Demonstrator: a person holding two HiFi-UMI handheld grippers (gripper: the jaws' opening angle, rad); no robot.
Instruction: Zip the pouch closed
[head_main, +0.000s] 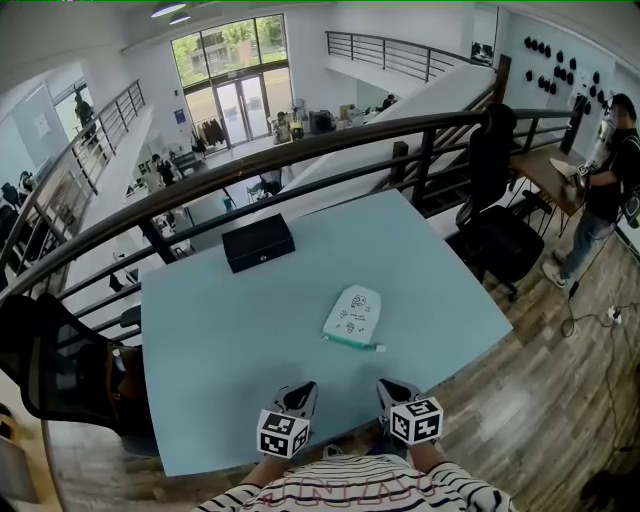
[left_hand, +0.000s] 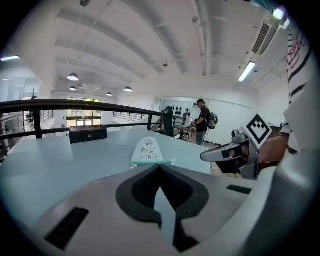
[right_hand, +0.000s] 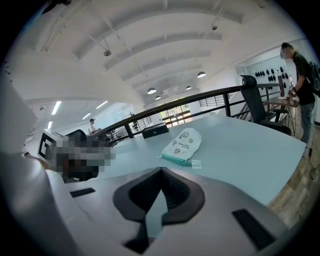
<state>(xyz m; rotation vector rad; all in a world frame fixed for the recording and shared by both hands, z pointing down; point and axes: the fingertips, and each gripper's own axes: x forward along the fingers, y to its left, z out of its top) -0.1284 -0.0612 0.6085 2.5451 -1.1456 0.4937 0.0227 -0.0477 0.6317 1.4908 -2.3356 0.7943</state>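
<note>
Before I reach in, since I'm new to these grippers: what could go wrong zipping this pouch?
The pouch lies loose on the table, so pulling the zip may drag it unless one gripper pins it. Its small tab lies flat and may slip from the jaws. The left gripper and right gripper are shut: open them first.

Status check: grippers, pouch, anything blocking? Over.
Left gripper and right gripper both shut, empty, over the table near edge. Pouch flat ahead, untouched. Black box beyond it, nothing in the way.
</note>
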